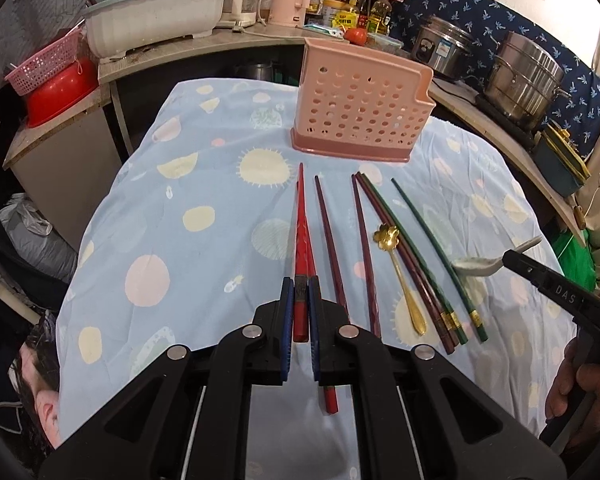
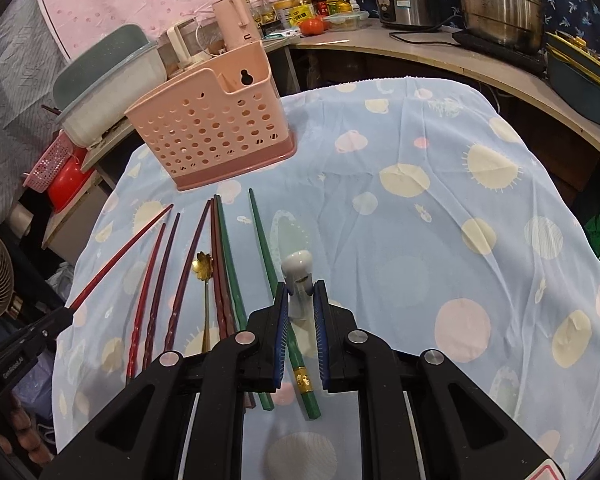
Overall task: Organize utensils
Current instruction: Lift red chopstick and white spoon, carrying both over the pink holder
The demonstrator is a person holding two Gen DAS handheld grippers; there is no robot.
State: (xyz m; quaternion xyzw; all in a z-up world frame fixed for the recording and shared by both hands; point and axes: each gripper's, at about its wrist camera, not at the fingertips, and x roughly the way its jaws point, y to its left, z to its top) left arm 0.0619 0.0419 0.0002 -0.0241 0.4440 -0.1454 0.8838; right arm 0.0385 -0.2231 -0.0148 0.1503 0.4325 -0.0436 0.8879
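Left gripper (image 1: 299,294) level, clamped on red chopstick (image 1: 301,240), tip aimed 12 o'clock at pink holder (image 1: 356,104). Right gripper (image 2: 301,294) pinching white spoon (image 2: 298,276), lifted above cloth (image 2: 420,240).

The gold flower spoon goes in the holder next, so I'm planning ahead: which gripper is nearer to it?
Right, narrowly. The right gripper, shut on the white spoon, sits just past the green chopsticks from the gold flower spoon. The left gripper grips a red chopstick beyond the purple ones.

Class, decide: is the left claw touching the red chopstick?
Touching. The left wrist view shows the left claw closed on the red chopstick, both pads against it.
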